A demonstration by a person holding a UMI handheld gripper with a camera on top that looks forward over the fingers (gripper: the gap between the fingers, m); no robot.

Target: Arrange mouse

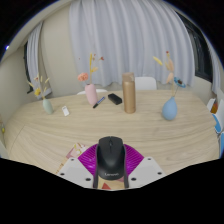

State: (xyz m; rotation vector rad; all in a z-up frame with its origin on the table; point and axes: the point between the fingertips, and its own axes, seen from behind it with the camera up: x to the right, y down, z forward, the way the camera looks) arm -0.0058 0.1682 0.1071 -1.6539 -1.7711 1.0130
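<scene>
A black computer mouse (111, 158) sits between my gripper's (111, 150) two fingers, with its wheel end pointing away from me. The magenta pads (91, 159) press against both of its sides. The mouse is held over the near edge of a light wooden table (110, 122). The gripper is shut on the mouse.
Beyond the fingers, across the table, stand a pink cup (91, 95), a flat black device (114, 99), a tall brown cylinder (129, 91) and a blue vase (170, 106). A green vase with flowers (46, 103) stands at the left. White curtains hang behind.
</scene>
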